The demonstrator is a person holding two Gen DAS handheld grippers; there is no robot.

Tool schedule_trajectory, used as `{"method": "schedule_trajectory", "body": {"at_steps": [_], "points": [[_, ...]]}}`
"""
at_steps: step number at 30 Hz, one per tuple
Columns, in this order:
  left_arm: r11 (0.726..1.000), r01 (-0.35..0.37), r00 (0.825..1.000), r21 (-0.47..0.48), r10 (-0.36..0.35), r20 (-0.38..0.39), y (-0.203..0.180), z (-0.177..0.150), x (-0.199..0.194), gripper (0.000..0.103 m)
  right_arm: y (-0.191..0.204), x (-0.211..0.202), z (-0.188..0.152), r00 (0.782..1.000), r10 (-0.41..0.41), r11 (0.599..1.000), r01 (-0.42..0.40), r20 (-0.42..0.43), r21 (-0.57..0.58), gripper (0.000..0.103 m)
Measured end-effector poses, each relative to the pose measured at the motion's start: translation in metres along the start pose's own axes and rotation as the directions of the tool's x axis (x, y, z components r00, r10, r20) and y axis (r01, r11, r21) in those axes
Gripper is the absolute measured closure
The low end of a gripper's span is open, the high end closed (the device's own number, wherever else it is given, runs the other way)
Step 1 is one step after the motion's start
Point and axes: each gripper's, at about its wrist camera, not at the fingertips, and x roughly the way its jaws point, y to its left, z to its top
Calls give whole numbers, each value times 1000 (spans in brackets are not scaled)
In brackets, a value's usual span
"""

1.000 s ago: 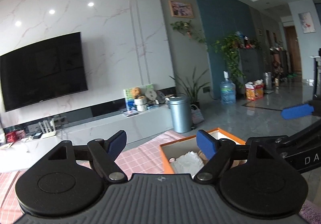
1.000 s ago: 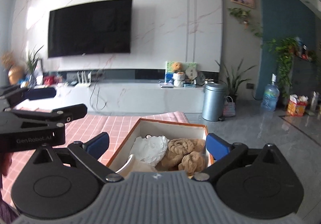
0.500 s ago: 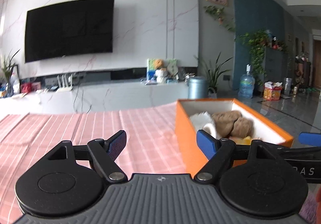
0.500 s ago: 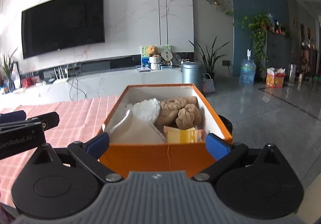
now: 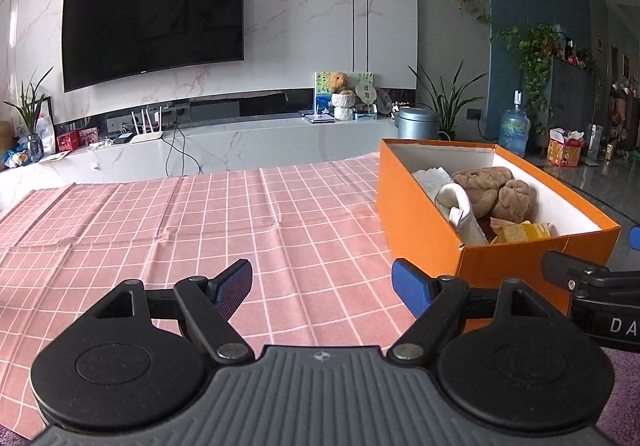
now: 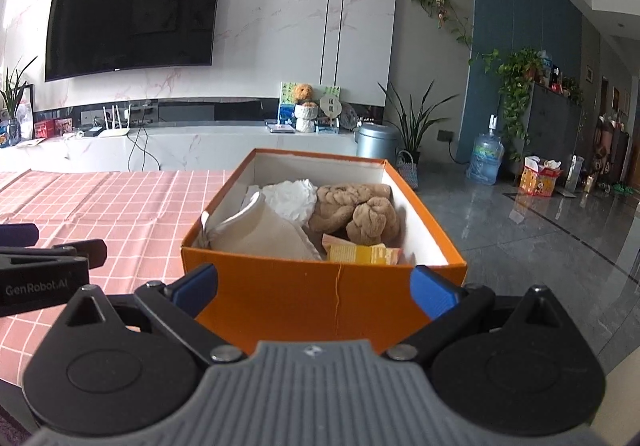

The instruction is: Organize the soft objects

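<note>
A living room with a wall TV [image 5: 154,20] at upper left. A pink checked cloth [image 5: 200,222] fills the left of the frame. Low centre, the left gripper [image 5: 322,284] is spread wide, empty. At right stands an orange box [image 6: 320,298] holding a white cloth [image 6: 260,232] and brown plush [image 6: 360,212]. The right gripper [image 6: 314,284] gapes wide before it, empty.

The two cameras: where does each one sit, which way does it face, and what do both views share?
Left wrist: on the left gripper, above the pink cloth, facing the TV wall; the box is to its right, and the right gripper shows at the right edge.
Right wrist: on the right gripper, straight at the box's near wall; the left gripper shows at the left edge.
Shared: box, cloth, TV.
</note>
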Motion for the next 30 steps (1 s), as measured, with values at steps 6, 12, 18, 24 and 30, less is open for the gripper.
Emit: {"method": "schedule_trajectory", "body": {"at_steps": [6, 12, 18, 24, 30], "points": [[1000, -2, 1000, 4, 2, -12, 1, -2, 0, 10, -1, 0, -1, 1000, 2, 1000, -2, -8, 9, 3], [1000, -1, 1000, 5, 1, -13, 0, -1, -1, 10, 0, 1, -1, 1000, 9, 1000, -8, -15, 7, 3], [1000, -3, 1000, 2, 3, -16, 1, -1, -1, 10, 0, 2, -2, 1000, 8, 1000, -8, -18, 12, 3], [1000, -5, 1000, 2, 5, -12, 2, -1, -1, 10, 0, 3, -1, 1000, 9, 1000, -9, -18, 12, 3], [1000, -12, 1000, 2, 12, -10, 2, 0, -3, 10, 0, 3, -2, 1000, 10, 1000, -9, -23, 15, 3]]}}
